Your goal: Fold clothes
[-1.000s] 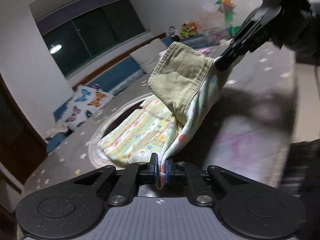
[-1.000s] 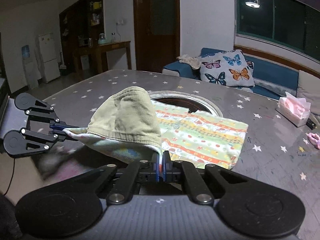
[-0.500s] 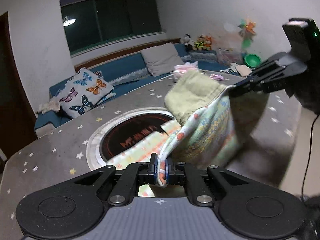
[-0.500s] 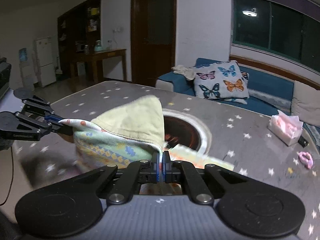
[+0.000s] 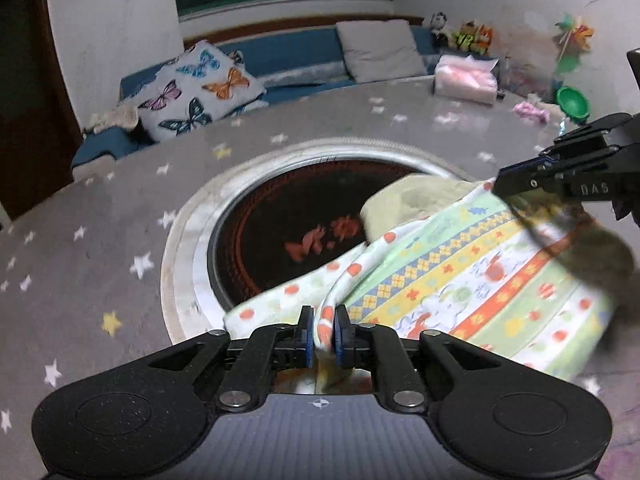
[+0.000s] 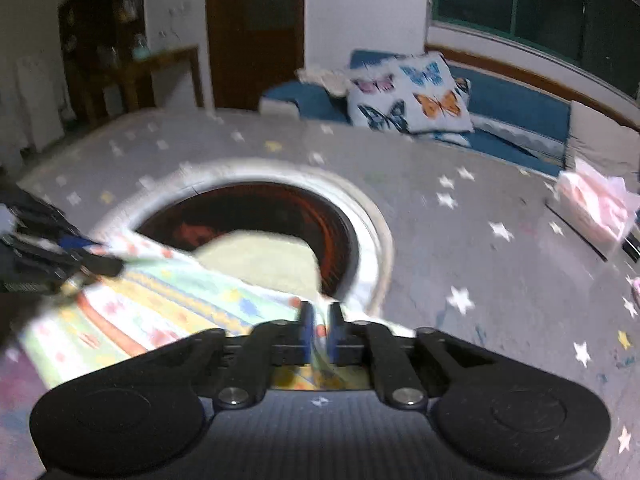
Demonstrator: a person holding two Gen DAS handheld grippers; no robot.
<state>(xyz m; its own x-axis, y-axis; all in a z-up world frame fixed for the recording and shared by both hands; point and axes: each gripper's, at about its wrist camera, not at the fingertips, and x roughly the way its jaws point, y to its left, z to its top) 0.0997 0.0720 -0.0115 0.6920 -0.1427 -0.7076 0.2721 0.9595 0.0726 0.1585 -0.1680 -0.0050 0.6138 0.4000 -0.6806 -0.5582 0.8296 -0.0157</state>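
Note:
A patterned garment [image 5: 472,280] with coloured stripes and a plain green lining [image 5: 416,200] lies low over the grey star-print table [image 5: 100,232], partly over the round dark inset [image 5: 280,220]. My left gripper [image 5: 323,330] is shut on a fold of its near edge. My right gripper [image 5: 500,182] enters at the right, shut on another edge. In the right wrist view the right gripper [image 6: 320,332] pinches the cloth [image 6: 168,300], and the left gripper [image 6: 104,260] holds the far left edge. The green lining [image 6: 260,256] shows over the inset.
A blue sofa with a butterfly cushion [image 5: 200,84] and grey pillow [image 5: 380,50] runs behind the table. A pink tissue pack [image 5: 466,78], a pink scrunchie [image 5: 528,110] and a green bowl [image 5: 574,102] sit at the far right. A dark door [image 6: 256,28] stands behind.
Both grippers have swung the garment forward and down, from lifted in the air to spread low over the table. The right wrist view is now motion-blurred.

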